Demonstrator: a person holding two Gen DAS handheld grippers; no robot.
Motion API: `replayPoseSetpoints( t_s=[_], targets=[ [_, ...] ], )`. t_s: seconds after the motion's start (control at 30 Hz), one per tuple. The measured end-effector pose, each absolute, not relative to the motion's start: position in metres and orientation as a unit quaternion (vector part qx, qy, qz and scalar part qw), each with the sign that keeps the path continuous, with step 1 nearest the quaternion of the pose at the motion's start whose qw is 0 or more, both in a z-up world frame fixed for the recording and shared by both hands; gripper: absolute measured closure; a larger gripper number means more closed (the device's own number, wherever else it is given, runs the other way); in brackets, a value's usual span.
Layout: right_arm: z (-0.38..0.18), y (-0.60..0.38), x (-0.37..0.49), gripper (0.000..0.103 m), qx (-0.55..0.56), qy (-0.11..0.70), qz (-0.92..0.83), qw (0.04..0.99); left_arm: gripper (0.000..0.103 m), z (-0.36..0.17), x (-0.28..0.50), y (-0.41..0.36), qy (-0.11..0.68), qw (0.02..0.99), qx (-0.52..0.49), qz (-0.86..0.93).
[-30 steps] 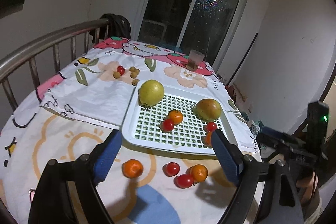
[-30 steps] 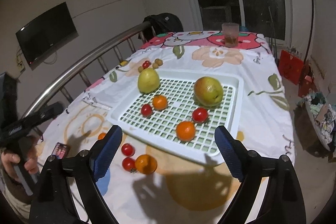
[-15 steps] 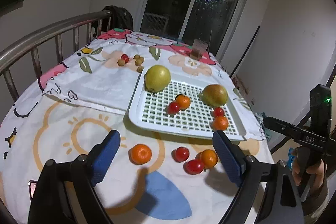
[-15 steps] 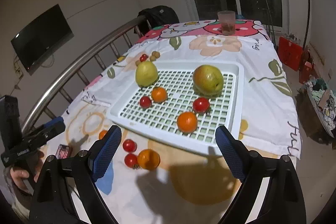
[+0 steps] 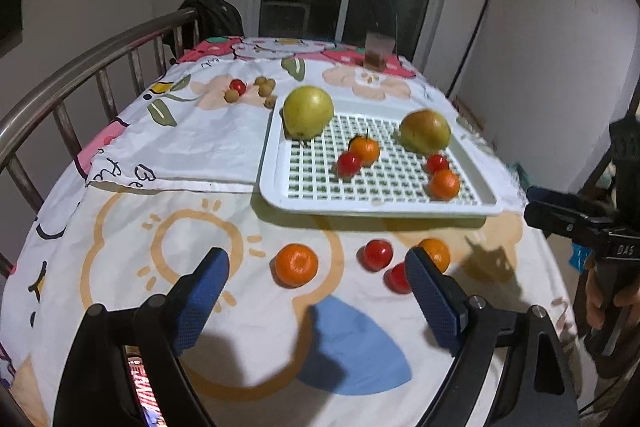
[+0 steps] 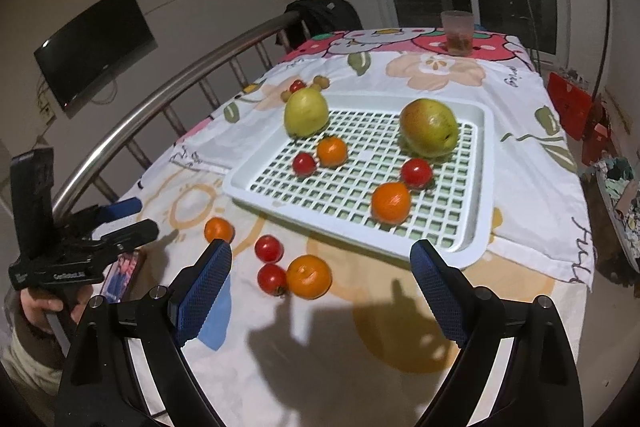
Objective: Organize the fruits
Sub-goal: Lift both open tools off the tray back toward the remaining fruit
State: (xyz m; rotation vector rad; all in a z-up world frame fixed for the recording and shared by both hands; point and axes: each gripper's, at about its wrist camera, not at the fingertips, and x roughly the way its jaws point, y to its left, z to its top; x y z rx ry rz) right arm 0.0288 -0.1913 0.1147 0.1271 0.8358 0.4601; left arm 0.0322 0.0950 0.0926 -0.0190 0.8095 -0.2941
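Note:
A white slotted tray (image 5: 276,163) (image 6: 482,179) sits on the patterned cloth. It holds a yellow-green apple (image 5: 308,112) (image 6: 306,112), a reddish pear (image 5: 425,131) (image 6: 429,133), two tangerines and two cherry tomatoes. In front of the tray lie a tangerine (image 5: 296,264) (image 6: 219,229), a second tangerine (image 5: 436,253) (image 6: 309,275) and two tomatoes (image 5: 377,254) (image 6: 269,248). My left gripper (image 5: 316,291) is open, empty, hovering just short of the loose tangerine. My right gripper (image 6: 322,285) is open, empty, above the loose fruit.
Small brown fruits and a red one (image 5: 256,89) lie on the cloth left of the tray. A plastic cup (image 6: 457,32) stands at the table's far end. A metal railing (image 5: 60,75) runs along the left side. A phone (image 6: 122,273) lies near the front left.
Both grippers have pulled back and lowered toward the table's near side, so the loose fruit now lies between the fingers' view. No fruit has moved.

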Motion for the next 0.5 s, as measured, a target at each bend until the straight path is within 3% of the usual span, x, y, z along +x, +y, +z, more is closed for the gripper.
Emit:
replayPoseSetpoints(
  t_s=[0.5],
  targets=[
    [0.079, -0.166, 0.028, 0.012, 0.026, 0.44, 0.248, 0.863, 0.015, 0.062, 0.054, 0.093, 0.448, 0.879, 0.034, -0.159]
  ],
)
